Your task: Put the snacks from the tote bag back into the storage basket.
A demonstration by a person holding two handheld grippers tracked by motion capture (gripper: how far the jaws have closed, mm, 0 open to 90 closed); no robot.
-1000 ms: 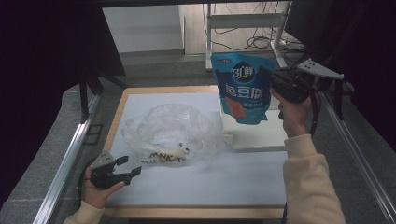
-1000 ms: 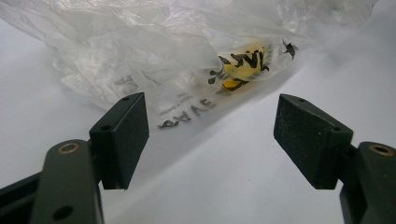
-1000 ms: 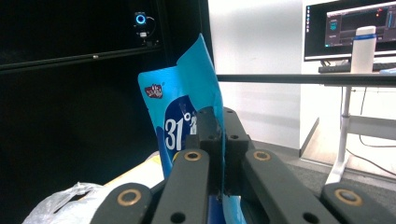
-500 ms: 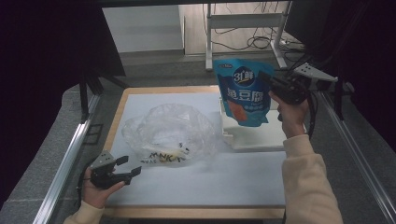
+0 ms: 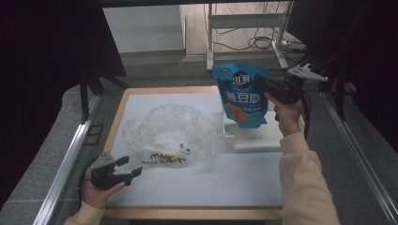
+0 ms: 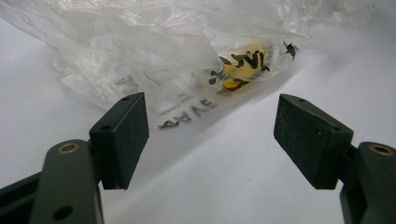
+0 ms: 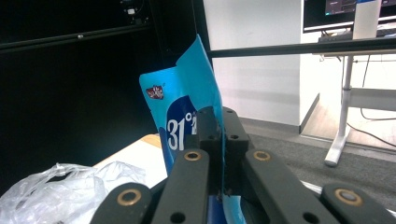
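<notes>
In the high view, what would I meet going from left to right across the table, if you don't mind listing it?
left gripper → clear plastic bag → blue pouch → right gripper

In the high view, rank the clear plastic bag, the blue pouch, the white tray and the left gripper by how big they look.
1. Clear plastic bag, widest spread.
2. White tray and blue pouch: close, and the pouch hangs nearer the camera and covers part of the tray, so no firm order.
3. Left gripper, smallest.

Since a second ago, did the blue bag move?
Yes. The blue bag, held in the right gripper, has dropped lower toward the white stand beneath it.
</notes>
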